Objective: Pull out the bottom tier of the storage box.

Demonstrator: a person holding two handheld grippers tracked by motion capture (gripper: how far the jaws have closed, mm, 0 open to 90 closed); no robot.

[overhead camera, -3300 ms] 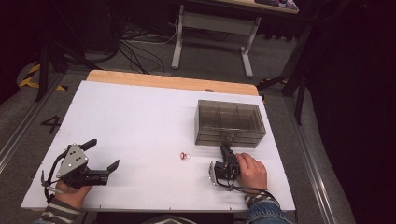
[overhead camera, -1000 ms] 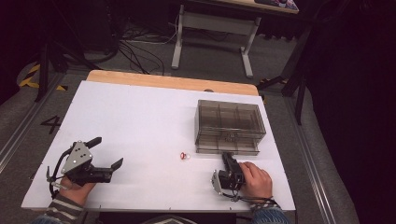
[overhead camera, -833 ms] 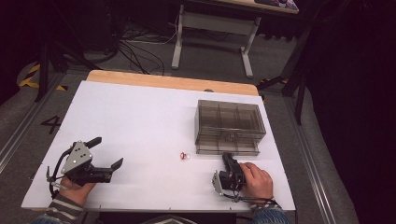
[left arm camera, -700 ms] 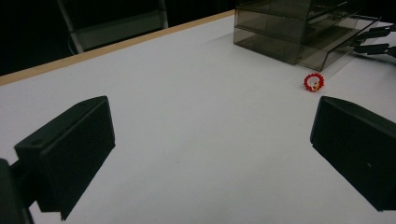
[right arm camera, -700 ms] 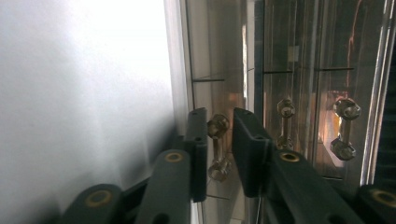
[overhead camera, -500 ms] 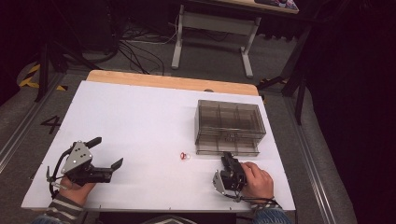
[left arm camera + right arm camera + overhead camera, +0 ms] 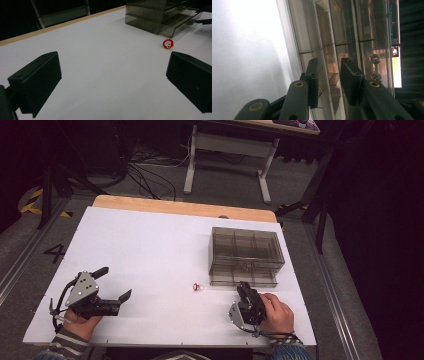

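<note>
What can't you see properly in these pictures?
- The small red ring: too tiny in the high view to tell what it is; the left gripper view shows a toothed red rim, its centre unclear.
- The smoky drawer box: its tinted walls hide whether anything lies inside; the right gripper view is too close and glary.
- The right gripper: whether its fingertips touch the drawer cannot be told.
- The person's right hand covers that gripper's body.

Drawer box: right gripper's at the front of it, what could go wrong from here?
1. The right gripper sits at the pulled-out bottom drawer with jaws slightly apart and nothing visibly gripped; closing now may miss the front.
2. The drawer box looks light and unbraced, since the left gripper is open far off; a pull might drag it.
3. The small red ring lies loose near the drawer and could get knocked.
</note>
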